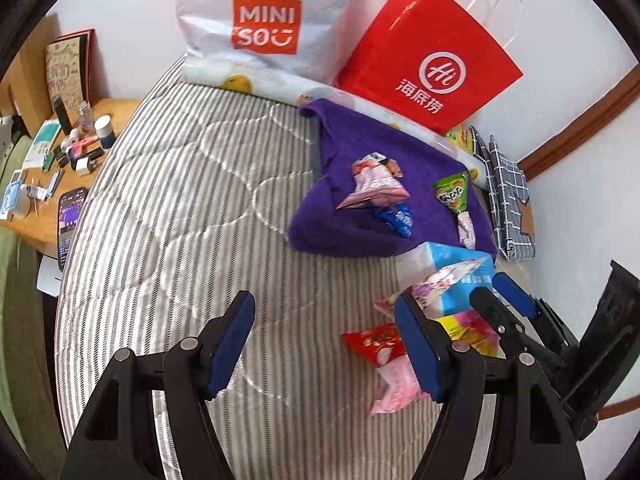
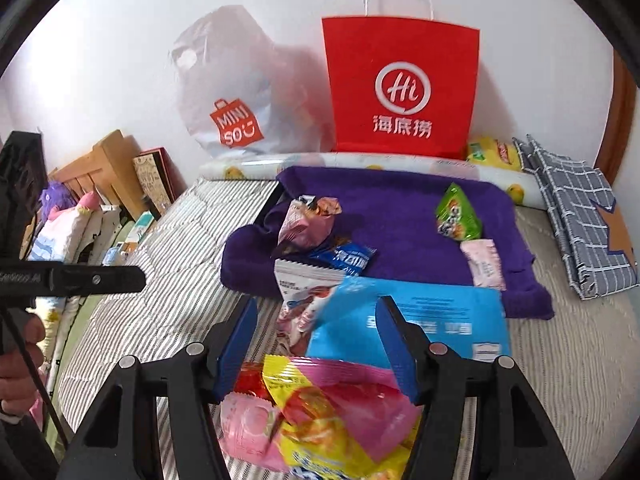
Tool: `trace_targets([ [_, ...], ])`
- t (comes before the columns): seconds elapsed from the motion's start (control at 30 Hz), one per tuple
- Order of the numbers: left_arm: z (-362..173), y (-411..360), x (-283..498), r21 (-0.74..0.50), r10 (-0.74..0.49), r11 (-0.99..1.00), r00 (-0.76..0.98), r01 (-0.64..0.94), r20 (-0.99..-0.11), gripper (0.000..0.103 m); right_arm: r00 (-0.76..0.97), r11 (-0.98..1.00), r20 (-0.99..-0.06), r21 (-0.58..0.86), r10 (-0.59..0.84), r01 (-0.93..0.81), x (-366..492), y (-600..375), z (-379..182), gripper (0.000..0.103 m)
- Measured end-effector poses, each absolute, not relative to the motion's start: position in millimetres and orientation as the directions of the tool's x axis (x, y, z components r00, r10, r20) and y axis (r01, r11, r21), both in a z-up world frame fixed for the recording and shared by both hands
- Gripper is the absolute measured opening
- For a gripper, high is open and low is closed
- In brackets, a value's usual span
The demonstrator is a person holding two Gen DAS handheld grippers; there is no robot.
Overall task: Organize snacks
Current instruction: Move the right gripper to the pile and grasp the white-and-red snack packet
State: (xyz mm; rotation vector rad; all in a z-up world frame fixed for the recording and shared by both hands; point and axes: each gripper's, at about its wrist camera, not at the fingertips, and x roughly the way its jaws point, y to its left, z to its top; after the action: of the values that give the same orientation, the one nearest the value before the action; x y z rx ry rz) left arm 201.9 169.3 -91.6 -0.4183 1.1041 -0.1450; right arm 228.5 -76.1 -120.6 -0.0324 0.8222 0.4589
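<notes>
Lying on one purple towel (image 2: 400,216) are four snacks, while both grippers, left gripper (image 1: 326,344) and right gripper (image 2: 316,344), hover spread, pinching nothing.

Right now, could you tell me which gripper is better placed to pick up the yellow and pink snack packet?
The right gripper: the yellow and pink packet lies just beneath its open jaws. The left gripper hangs over bare striped mattress, beside the pile.

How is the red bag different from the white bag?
The red bag is stiff paper, standing square with white string handles; the white bag is soft crinkly plastic with a cut-out hand hole. The red bag's logo is white; the white bag's logo is orange. Both lean against the wall.
</notes>
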Motion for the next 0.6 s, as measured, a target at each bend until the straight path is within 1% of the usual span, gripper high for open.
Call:
trace_targets([
  [0.17,-105.0,182.2,201.0,-0.405,-0.32,0.907,0.44,-0.113,-0.839,0.071,0.586,0.909,-0.717,0.164,0.376,-0.383,239.9,-67.1,-128.8,0.06],
  [0.33,-115.0,190.8,203.4,-0.415,-0.326,0.901,0.432,-0.127,-0.841,0.071,0.6,0.921,-0.723,0.13,0.343,-0.368,248.6,-57.8,-138.1,0.06],
  [0.43,-118.8,193.0,203.5,-0.391,-0.302,0.911,0.435,-0.13,-0.848,0.071,0.605,0.925,-0.727,0.109,0.325,-0.365,251.9,-52.0,-144.5,0.059],
  [0.47,-120.1,193.2,203.6,-0.387,-0.298,0.913,0.433,-0.13,-0.85,0.071,0.601,0.922,-0.729,0.107,0.328,-0.372,252.2,-50.3,-145.6,0.05],
  [0.5,-121.9,193.3,204.1,-0.389,-0.302,0.912,0.43,-0.128,-0.851,0.071,0.596,0.919,-0.731,0.105,0.331,-0.381,252.5,-47.9,-146.9,0.038],
  [0.57,-124.7,192.9,205.4,-0.393,-0.309,0.911,0.423,-0.126,-0.852,0.071,0.59,0.913,-0.734,0.101,0.336,-0.395,252.5,-43.6,-148.8,0.029],
  [0.6,-126.1,192.2,205.9,-0.39,-0.308,0.912,0.42,-0.124,-0.854,0.071,0.588,0.909,-0.732,0.102,0.344,-0.404,252.2,-42.0,-149.1,0.027],
])
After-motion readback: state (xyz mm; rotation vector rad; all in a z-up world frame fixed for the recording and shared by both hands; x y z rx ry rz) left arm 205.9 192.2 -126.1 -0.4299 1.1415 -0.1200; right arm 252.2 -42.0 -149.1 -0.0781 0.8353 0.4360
